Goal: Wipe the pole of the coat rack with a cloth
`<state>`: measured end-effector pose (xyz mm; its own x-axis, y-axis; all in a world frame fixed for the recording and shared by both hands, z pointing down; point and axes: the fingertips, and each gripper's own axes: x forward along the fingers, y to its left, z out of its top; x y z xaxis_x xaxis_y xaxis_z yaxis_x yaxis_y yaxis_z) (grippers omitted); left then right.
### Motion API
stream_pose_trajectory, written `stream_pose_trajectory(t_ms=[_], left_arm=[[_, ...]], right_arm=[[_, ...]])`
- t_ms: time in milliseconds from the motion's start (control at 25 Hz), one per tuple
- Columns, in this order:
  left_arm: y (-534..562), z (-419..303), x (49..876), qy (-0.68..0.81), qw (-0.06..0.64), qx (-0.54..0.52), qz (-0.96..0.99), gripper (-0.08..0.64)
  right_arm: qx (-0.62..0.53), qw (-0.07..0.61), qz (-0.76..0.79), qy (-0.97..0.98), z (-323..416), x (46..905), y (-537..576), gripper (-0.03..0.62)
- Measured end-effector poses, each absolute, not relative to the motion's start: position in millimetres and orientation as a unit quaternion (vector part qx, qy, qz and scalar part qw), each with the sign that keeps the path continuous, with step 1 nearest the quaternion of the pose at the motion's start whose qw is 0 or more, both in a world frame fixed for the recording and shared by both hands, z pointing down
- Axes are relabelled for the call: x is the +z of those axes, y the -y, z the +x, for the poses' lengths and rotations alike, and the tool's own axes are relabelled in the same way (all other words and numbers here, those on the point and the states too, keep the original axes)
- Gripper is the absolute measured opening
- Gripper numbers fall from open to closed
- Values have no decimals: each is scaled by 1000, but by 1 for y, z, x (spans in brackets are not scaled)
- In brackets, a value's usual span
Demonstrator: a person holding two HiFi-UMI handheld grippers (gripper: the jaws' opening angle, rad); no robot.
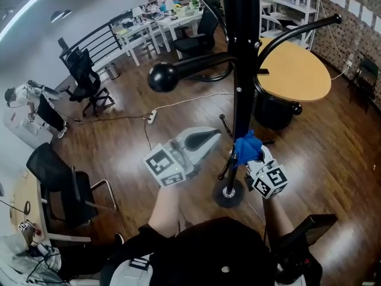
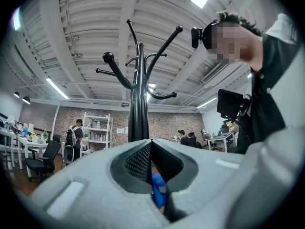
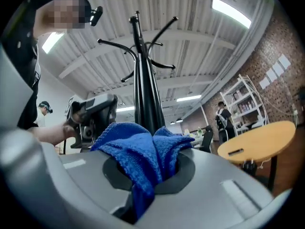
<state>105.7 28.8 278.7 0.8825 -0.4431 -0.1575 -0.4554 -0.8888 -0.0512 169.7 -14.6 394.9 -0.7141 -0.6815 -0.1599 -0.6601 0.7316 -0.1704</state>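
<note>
Two grippers: right gripper (image 1: 256,159) pinches a blue cloth (image 1: 246,147) against the coat rack pole (image 1: 243,100); left gripper (image 1: 214,136), jaws pressed together, hovers beside

pole (image 1: 243,70): top cut off by upper edge, head view; lower length hidden behind left gripper (image 2: 151,142) and right gripper (image 3: 153,144) in their own views | cloth (image 3: 143,161): lower end hidden between right jaws | shelf (image 1: 294,5), upper right: contents too small to tell
</note>
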Motion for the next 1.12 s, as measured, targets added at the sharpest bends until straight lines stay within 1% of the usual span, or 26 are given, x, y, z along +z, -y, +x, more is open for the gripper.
stream_pose_trajectory(t_ms=[120, 240, 280, 360, 480, 600, 800, 960, 1040, 1120], left_arm=[[-27, 105, 279, -232, 42, 70, -969, -3], [-28, 104, 280, -232, 42, 70, -969, -3], [-28, 104, 280, -233, 43, 69, -969, -3], [-29, 104, 280, -236, 44, 69, -968, -3], [-30, 102, 279, -241, 46, 69, -967, -3], [-30, 98, 280, -248, 46, 69, -965, -3], [-30, 98, 281, -251, 48, 71, -964, -3], [-29, 92, 281, -256, 50, 72, -963, -3], [-28, 86, 279, -262, 52, 76, -961, -3], [-27, 82, 277, -267, 53, 80, -959, -3]], right_arm=[[-84, 86, -356, -927, 168, 438, 15, 37], [-91, 39, -354, -930, 163, 470, 13, 37], [-99, 32, -356, -929, 162, 477, 12, 37], [-113, 42, -362, -924, 163, 476, 13, 37], [-109, 102, -365, -919, 170, 435, 15, 37], [-57, 165, -342, -923, 171, 350, 13, 37], [39, 217, -330, -918, 168, 220, 10, 37], [77, 239, -326, -912, 170, 166, 6, 38], [85, 230, -324, -914, 169, 163, 6, 38], [86, 211, -326, -917, 167, 178, 7, 37]])
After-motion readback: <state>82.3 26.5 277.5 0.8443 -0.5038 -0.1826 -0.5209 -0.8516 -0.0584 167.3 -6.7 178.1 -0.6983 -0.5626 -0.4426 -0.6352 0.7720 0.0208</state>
